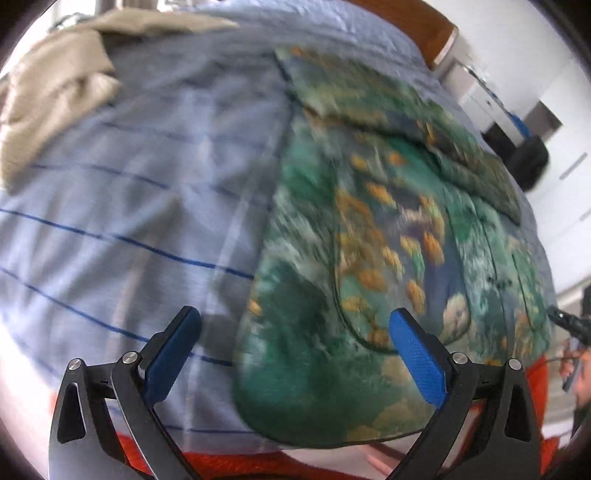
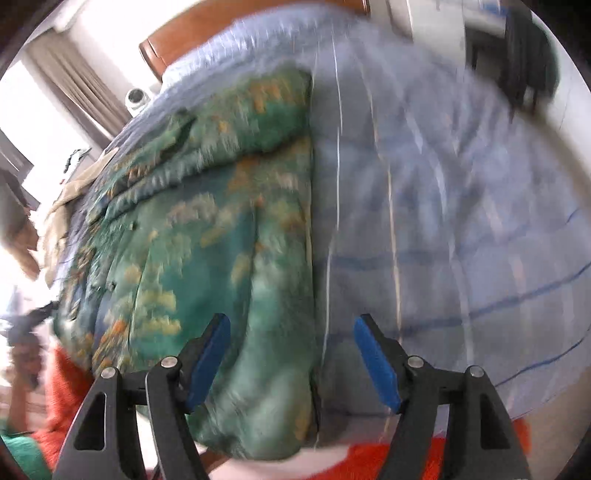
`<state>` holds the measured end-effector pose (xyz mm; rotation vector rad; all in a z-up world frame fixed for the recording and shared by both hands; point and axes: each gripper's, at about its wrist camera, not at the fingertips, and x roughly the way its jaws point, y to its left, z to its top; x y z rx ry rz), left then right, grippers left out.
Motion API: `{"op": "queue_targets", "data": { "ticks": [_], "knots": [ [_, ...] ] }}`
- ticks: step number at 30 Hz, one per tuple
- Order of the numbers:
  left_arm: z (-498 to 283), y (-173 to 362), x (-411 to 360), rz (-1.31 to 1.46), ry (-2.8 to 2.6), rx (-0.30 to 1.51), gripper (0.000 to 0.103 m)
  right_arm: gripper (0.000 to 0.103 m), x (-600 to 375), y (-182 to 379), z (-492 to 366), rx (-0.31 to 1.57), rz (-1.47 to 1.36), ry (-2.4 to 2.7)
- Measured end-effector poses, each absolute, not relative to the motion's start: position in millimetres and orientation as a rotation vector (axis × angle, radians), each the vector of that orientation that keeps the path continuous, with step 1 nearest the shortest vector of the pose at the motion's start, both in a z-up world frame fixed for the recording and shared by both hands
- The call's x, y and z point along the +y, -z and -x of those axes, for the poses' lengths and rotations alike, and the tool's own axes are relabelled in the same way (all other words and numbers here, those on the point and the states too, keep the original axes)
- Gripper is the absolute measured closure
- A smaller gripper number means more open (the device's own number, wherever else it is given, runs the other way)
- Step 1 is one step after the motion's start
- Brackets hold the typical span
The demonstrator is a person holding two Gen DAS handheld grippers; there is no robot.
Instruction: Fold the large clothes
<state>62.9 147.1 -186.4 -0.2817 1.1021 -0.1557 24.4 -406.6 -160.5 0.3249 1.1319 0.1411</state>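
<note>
A large green garment with orange and cream print (image 1: 369,229) lies spread flat on a bed, its hem hanging at the near edge. It also shows in the right wrist view (image 2: 207,236). My left gripper (image 1: 295,332) is open and empty, hovering over the garment's near left edge. My right gripper (image 2: 291,339) is open and empty, above the garment's near right edge. Both views are blurred by motion.
The bed has a light blue striped cover (image 1: 129,206). A beige garment (image 1: 55,88) lies crumpled at the far left. A wooden headboard (image 2: 207,33) is at the far end. An orange cloth (image 2: 406,461) runs along the near edge. White furniture (image 1: 480,92) stands beside the bed.
</note>
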Motion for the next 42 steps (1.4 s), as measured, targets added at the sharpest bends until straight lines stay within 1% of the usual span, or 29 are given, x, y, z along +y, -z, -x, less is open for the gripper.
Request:
{"op": "queue_targets", "data": {
  "ticks": [2, 7, 9, 10, 11, 12, 13, 14, 15, 16, 17, 20, 22, 25, 29, 33, 35, 37, 39, 42],
  "knots": [
    [-60.9, 191.4, 142.2, 0.276, 0.189, 1.118, 0.001, 0.031, -405.6, 171.9, -22.3, 1.185, -0.357, -0.212],
    [-53.2, 192.2, 127.3, 0.31, 0.333, 1.165, 0.002, 0.029, -385.5, 187.3, -21.1, 1.204, -0.486, -0.377],
    [-52.9, 192.6, 123.1, 0.312, 0.345, 1.189, 0.006, 0.029, -379.6, 187.3, -26.9, 1.184, -0.551, -0.442],
    [-53.1, 189.9, 121.6, 0.303, 0.334, 1.198, 0.019, 0.031, -378.2, 186.4, -29.5, 1.176, -0.574, -0.465],
    [-52.6, 188.6, 120.5, 0.278, 0.303, 1.216, 0.034, 0.035, -377.1, 186.3, -30.7, 1.176, -0.574, -0.475],
    [-52.9, 187.8, 119.8, 0.261, 0.28, 1.226, 0.042, 0.041, -373.5, 186.1, -32.6, 1.195, -0.533, -0.467],
    [-52.4, 184.8, 121.7, 0.251, 0.253, 1.233, 0.064, 0.058, -370.4, 186.4, -34.2, 1.209, -0.488, -0.451],
    [-51.4, 182.0, 123.3, 0.26, 0.245, 1.234, 0.081, 0.069, -368.1, 185.1, -33.8, 1.22, -0.437, -0.427],
    [-51.0, 178.1, 124.9, 0.275, 0.239, 1.23, 0.085, 0.071, -368.5, 184.0, -33.4, 1.225, -0.432, -0.42],
    [-48.9, 168.8, 129.2, 0.305, 0.238, 1.213, 0.09, 0.079, -370.1, 179.9, -33.0, 1.218, -0.462, -0.419],
    [-47.9, 161.6, 130.3, 0.324, 0.244, 1.194, 0.092, 0.082, -370.4, 174.8, -33.0, 1.205, -0.476, -0.42],
    [-44.7, 130.8, 136.5, 0.406, 0.273, 1.111, 0.094, 0.086, -368.1, 143.4, -32.9, 1.119, -0.484, -0.448],
    [-42.7, 111.8, 139.8, 0.446, 0.297, 1.05, 0.094, 0.086, -366.3, 121.5, -33.1, 1.073, -0.476, -0.466],
    [-36.9, 99.8, 139.6, 0.449, 0.303, 1.021, 0.095, 0.087, -362.3, 94.7, -28.5, 1.038, -0.424, -0.478],
    [-23.2, 115.2, 136.2, 0.43, 0.287, 1.067, 0.095, 0.088, -365.2, 93.6, -9.9, 1.07, -0.41, -0.467],
    [2.5, 121.6, 146.1, 0.438, 0.284, 1.15, 0.095, 0.088, -367.8, 99.8, 18.9, 1.119, -0.471, -0.47],
    [16.5, 116.2, 154.7, 0.447, 0.292, 1.182, 0.095, 0.088, -367.5, 98.1, 39.1, 1.151, -0.522, -0.481],
    [34.5, 101.4, 168.8, 0.512, 0.314, 1.185, 0.095, 0.088, -368.3, 90.4, 56.5, 1.168, -0.592, -0.497],
    [38.6, 81.7, 182.0, 0.579, 0.323, 1.133, 0.095, 0.088, -372.4, 77.8, 65.5, 1.139, -0.707, -0.524],
    [12.4, 38.6, 202.2, 0.672, 0.367, 0.952, 0.095, 0.088, -385.1, 54.1, 51.3, 1.029, -0.838, -0.535]
  ]
}}
